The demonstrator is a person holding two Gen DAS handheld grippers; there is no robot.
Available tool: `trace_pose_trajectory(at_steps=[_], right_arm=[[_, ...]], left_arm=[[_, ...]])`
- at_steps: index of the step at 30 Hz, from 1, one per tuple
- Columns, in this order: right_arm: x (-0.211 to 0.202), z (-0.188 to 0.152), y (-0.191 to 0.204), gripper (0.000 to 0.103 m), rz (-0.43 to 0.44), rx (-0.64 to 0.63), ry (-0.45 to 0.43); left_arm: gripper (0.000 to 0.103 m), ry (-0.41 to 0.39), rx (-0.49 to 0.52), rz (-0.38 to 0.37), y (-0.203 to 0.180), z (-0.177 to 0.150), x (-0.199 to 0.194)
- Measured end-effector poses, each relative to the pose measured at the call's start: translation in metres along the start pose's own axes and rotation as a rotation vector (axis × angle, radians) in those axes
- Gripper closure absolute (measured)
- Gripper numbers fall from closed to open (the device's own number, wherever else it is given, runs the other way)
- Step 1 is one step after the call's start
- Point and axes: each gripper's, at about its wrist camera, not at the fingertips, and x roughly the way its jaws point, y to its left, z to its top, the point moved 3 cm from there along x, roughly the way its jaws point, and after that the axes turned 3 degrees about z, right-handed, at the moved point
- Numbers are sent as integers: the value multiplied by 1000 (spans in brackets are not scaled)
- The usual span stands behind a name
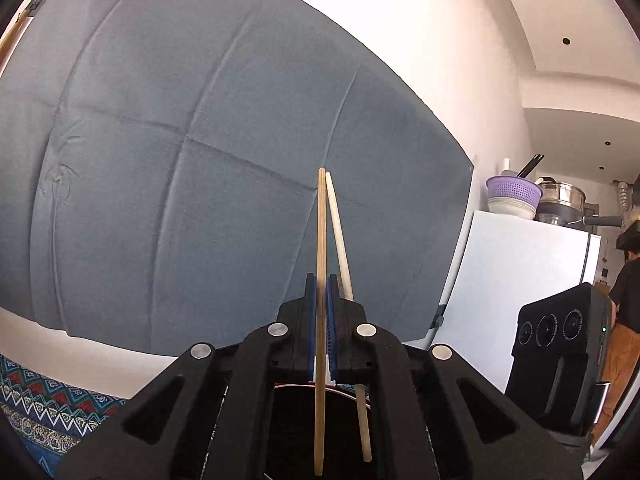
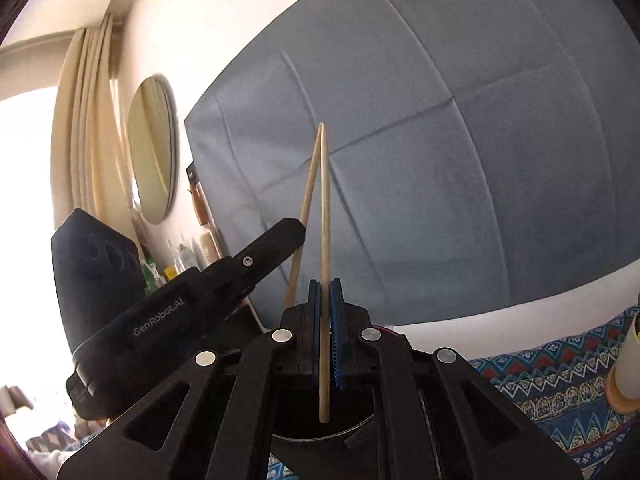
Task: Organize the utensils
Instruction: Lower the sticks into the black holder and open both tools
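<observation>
My left gripper (image 1: 321, 280) is shut on a wooden chopstick (image 1: 321, 232) that stands upright between its blue pads. A paler second chopstick (image 1: 339, 236) leans just to its right, their tips almost meeting. My right gripper (image 2: 325, 285) is shut on that second chopstick (image 2: 325, 208), held upright. In the right wrist view the left gripper (image 2: 276, 236) reaches in from the left, with its chopstick (image 2: 307, 196) crossing toward the same tip. A dark round container opening (image 2: 324, 428) lies below the right gripper.
A grey-blue cloth backdrop (image 1: 200, 160) hangs behind. A patterned tablecloth (image 2: 552, 376) covers the table. A cream cylinder on a wooden base (image 2: 626, 368) stands at the right. A black speaker (image 1: 560, 352), a white fridge (image 1: 512, 280) and a person (image 1: 624, 312) are at the right.
</observation>
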Motion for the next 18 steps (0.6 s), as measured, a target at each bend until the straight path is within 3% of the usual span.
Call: trace_pose_trajectory(at_steps=[18], right_arm=[[-29,-14,10,97,-93,-102,127]], left_arm=[[98,118,188,51,-14,-21,-29]])
